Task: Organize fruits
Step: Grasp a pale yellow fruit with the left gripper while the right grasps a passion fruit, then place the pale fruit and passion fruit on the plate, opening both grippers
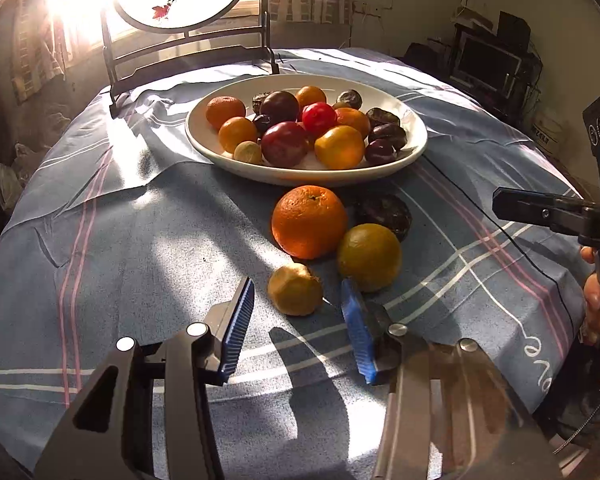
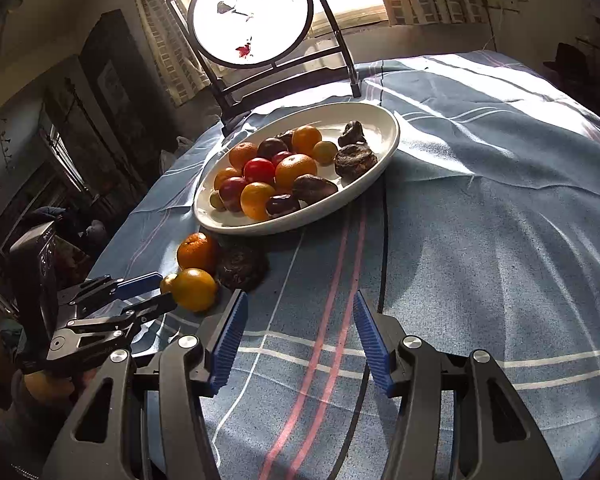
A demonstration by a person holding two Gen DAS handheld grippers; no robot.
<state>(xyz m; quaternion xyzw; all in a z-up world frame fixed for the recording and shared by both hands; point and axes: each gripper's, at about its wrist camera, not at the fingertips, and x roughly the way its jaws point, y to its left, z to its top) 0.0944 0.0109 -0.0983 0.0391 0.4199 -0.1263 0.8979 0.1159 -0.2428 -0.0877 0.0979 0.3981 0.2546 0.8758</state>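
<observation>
fingers (image 1: pixel 594 300) of the person's right hand curl round a black handle at the right edge of the left wrist view. left gripper (image 1: pixel 298 312) tilts steeply down over the checked blue tablecloth (image 1: pixel 140 260), its blue-padded jaws standing apart on either side of a small yellowish fruit (image 1: pixel 295 289); neither pad presses on it, and the fruit rests on the cloth. just beyond it lie a yellow-green citrus (image 1: pixel 369 257), a large orange (image 1: pixel 309 222) and a dark wrinkled fruit (image 1: pixel 384 210), all close together on the cloth in front of the white plate (image 1: pixel 414 140). the plate holds a heap of oranges, red and dark fruits, and stands near a round screen on a dark stand (image 1: pixel 188 46) at the far side. right gripper (image 2: pixel 298 320) also slants down, further to the right, jaws parted over bare cloth with a pink stripe (image 2: pixel 320 340) running between them; it holds nothing and touches nothing, well apart from the loose fruits.
</observation>
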